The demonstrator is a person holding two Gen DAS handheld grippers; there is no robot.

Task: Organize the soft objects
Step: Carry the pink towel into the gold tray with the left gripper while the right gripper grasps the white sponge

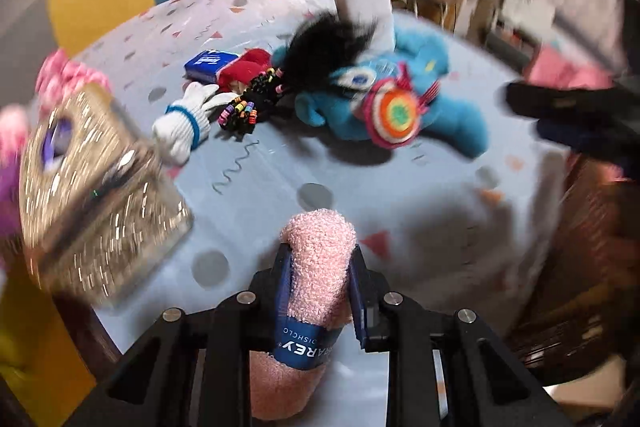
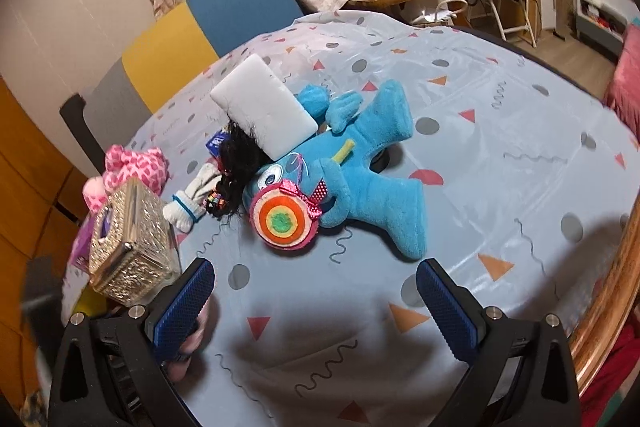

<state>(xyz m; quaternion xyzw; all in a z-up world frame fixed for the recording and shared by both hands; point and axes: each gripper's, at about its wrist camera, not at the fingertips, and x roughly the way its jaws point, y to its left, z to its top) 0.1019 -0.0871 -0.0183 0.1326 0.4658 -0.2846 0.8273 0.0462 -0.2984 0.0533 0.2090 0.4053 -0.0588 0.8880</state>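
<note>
Patterned tablecloth (image 2: 500,131) under left tongs (image 1: 318,259) clamped around pink cloth roll (image 1: 318,267), right tongs (image 2: 314,291) wide, empty.

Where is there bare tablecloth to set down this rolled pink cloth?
Free: the patterned tablecloth in front of the blue plush toy, right of the glittery gold box. Also beyond the toy's legs. Crowded: between box and toy, around the white glove and black wig.
</note>
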